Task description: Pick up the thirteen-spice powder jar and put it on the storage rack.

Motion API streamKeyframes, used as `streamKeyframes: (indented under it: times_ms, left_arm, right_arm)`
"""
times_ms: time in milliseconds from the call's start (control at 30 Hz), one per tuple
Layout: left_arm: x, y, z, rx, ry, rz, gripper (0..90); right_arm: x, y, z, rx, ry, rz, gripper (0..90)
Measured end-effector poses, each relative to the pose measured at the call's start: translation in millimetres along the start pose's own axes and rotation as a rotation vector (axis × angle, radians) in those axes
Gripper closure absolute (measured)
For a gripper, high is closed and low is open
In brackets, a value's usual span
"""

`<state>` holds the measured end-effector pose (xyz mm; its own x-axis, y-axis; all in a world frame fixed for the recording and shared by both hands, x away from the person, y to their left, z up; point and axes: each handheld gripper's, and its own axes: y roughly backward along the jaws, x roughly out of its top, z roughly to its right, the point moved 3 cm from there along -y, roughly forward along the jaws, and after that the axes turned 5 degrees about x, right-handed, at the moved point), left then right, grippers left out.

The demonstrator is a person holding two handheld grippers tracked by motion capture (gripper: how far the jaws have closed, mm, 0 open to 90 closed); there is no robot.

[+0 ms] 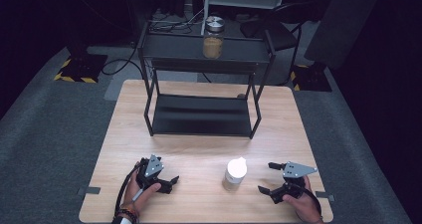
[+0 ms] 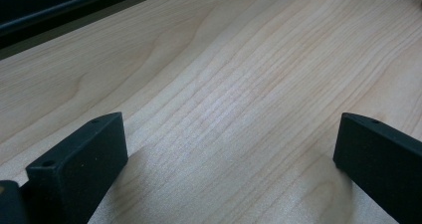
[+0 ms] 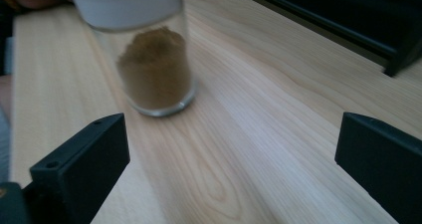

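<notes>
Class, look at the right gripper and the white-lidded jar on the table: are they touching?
Apart. In the right gripper view, bare wood lies between the jar and both open jaws of the right gripper; the high view also shows a gap.

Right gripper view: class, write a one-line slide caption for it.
Open right gripper faces a white-capped glass jar of brown powder standing on the wooden table.

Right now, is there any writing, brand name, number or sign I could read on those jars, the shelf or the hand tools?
None can be read.
White-lidded jar of brown powder: no label in the high view or the right gripper view.
Metal-lidded jar on the black shelf: too small to show any print.
Left gripper and right gripper: plain, unmarked.
Yellow-black striped floor markers: warning pattern, no words.
</notes>
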<state>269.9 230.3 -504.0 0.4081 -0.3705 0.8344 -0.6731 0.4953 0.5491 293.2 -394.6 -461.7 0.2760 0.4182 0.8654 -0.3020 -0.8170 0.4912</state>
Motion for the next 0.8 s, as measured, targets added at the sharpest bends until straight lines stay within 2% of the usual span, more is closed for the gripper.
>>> streamKeyframes:
  times_ms: [167,367,733,800]
  left_arm:
    - [-0.1,0.0,0.0,0.0,0.001,0.0,0.4]
    - [-0.1,0.0,0.0,0.001,0.002,0.0,0.4]
    - [-0.1,0.0,0.3,0.002,0.004,0.0,0.4]
    - [-0.1,0.0,0.3,0.003,0.004,0.0,0.4]
  right_arm:
    - [13.1,-10.2,1.1,0.062,0.023,-0.009,0.4]
    - [22.9,-21.7,-1.1,0.105,0.059,0.006,0.4]
    - [34.1,-40.9,-8.8,0.119,0.087,0.018,0.4]
    - [35.7,-44.9,-10.2,0.12,0.08,0.02,0.4]
